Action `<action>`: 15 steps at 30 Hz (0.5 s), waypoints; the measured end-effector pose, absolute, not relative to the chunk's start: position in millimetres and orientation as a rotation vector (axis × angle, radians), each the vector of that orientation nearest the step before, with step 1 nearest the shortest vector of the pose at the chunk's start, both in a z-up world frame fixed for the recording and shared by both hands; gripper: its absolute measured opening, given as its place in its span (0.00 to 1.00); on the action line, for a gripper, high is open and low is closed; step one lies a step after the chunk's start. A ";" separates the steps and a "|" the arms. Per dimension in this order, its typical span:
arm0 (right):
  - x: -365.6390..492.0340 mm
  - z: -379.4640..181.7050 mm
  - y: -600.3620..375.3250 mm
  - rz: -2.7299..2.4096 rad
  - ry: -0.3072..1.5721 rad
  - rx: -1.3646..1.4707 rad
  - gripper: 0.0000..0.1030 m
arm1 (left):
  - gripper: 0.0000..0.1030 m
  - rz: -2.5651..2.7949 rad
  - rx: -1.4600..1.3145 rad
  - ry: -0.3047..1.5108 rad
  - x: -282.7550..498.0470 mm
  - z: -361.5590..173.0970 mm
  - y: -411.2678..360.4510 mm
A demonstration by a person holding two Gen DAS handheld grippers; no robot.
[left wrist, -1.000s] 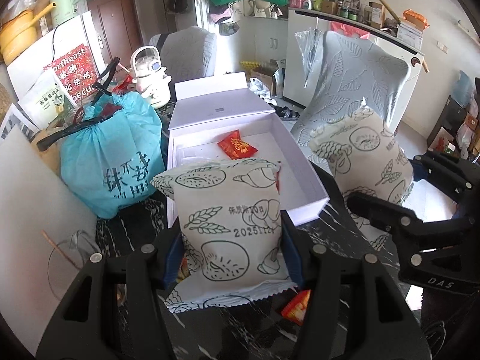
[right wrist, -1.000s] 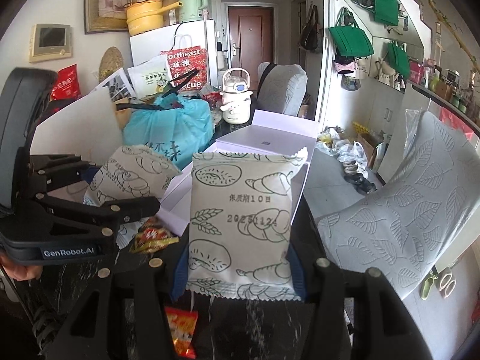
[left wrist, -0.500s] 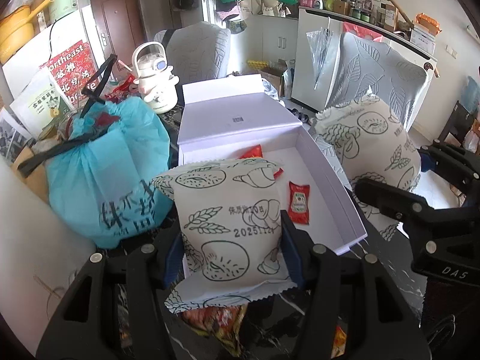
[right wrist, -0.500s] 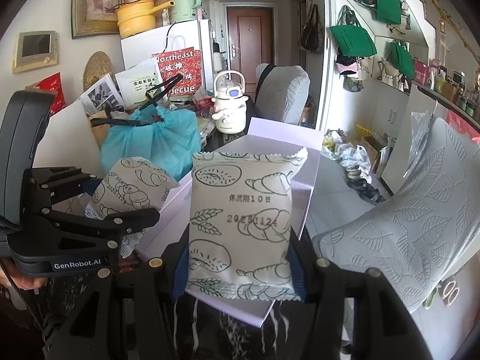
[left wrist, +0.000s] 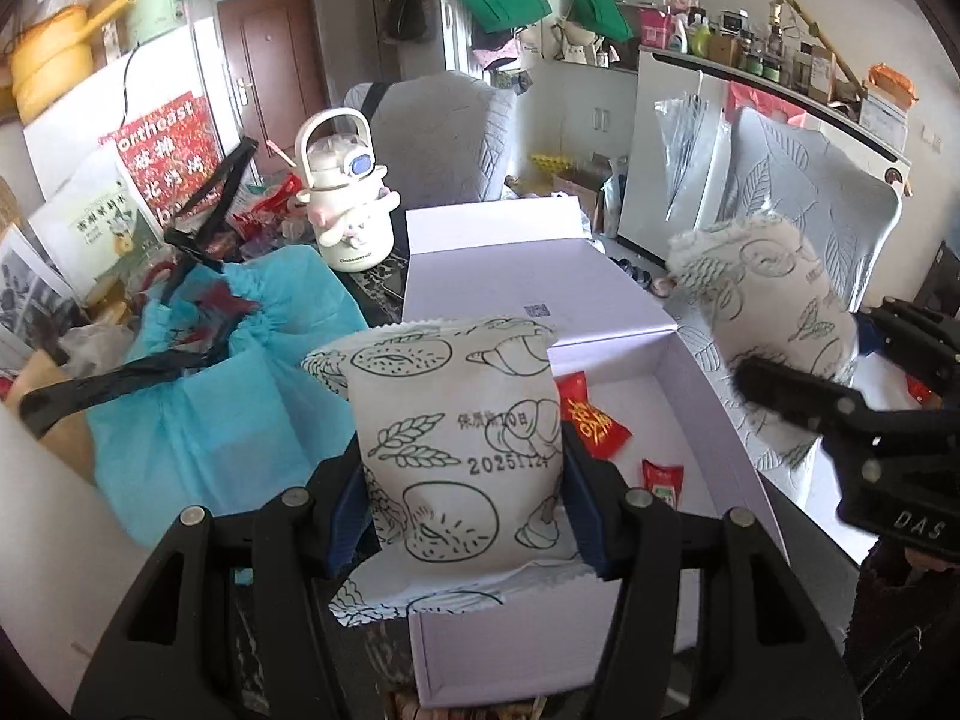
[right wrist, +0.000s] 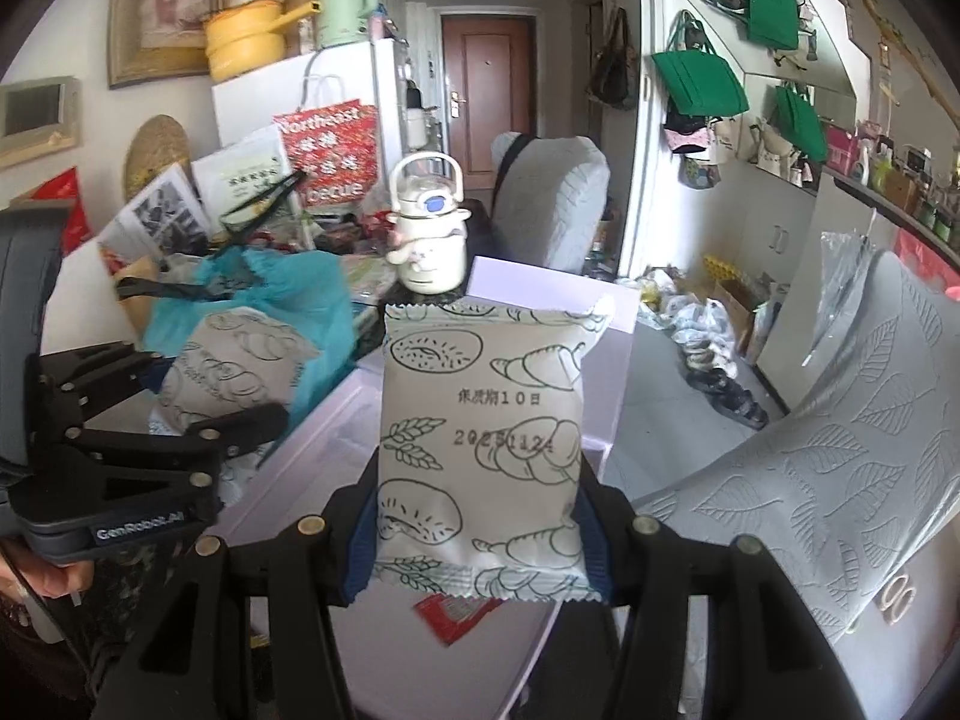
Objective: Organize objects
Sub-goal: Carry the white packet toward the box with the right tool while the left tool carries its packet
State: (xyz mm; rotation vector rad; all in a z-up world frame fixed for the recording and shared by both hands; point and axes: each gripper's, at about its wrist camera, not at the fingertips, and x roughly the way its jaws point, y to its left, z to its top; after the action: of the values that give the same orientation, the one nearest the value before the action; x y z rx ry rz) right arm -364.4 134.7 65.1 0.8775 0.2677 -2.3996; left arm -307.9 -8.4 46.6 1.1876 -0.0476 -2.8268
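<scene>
**Two pastry packets arriving over the gift box**

While both hands are hovering at the white rectangular cardboard box [left wrist: 696, 360], each is carrying a white printed bread packet. The left gripper [left wrist: 462, 498] is pinching its white pastry-print packet [left wrist: 456, 438] upright above the box's near wall. The right gripper [right wrist: 480, 516] is pinching a matching packet [right wrist: 480, 438] over the box's right side. Inside the box are lying a red sweet wrapper [left wrist: 591, 423] and a small red sachet [left wrist: 662, 480]. Judging by this, the placing step is in hand; next, each packet needs lowering onto bare box floor, then releasing.

Cluttered home: fridge [right wrist: 300, 96], entry door [right wrist: 486, 90], covered chair [right wrist: 552, 204].
</scene>
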 end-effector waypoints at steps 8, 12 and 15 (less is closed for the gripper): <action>-396.7 38.9 128.2 -2.351 0.223 0.976 0.54 | 0.54 -2.875 1.215 -0.082 -331.8 27.6 -4.6; -407.7 21.9 132.3 -2.346 0.204 1.036 0.54 | 0.54 -2.868 1.286 -0.074 -342.8 8.9 1.3; -413.4 12.2 135.2 -2.324 0.197 1.067 0.54 | 0.54 -2.866 1.319 -0.100 -347.8 -2.1 10.7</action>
State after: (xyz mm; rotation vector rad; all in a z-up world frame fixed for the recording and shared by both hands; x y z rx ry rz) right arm -413.4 135.2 12.2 1.0669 0.1974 -2.3242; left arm -347.8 10.7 -2.1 1.3187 -0.1004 -2.8661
